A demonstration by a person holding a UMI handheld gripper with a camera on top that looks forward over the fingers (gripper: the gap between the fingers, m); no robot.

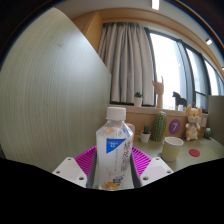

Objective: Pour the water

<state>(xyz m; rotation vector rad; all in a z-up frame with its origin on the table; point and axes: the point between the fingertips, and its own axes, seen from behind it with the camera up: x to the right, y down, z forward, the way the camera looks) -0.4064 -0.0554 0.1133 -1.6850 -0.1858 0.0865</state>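
Note:
A clear plastic water bottle (114, 150) with a white cap and a blue-and-white label stands upright between my fingers. My gripper (112, 172) is shut on the bottle, its pink pads (86, 158) pressing the lower body from both sides. The bottle is raised well above the table, and its base is hidden by the fingers. A white cup (173, 150) stands on the table beyond the right finger, to the right of the bottle.
A window sill at the back carries a small potted plant (138, 99), a giraffe figure (158, 91) and a horse figure (178, 100). On the table sit a cactus-like plant (158, 127), a purple clock (176, 127) and a small toy (192, 124). A pale wall panel (50, 100) fills the left.

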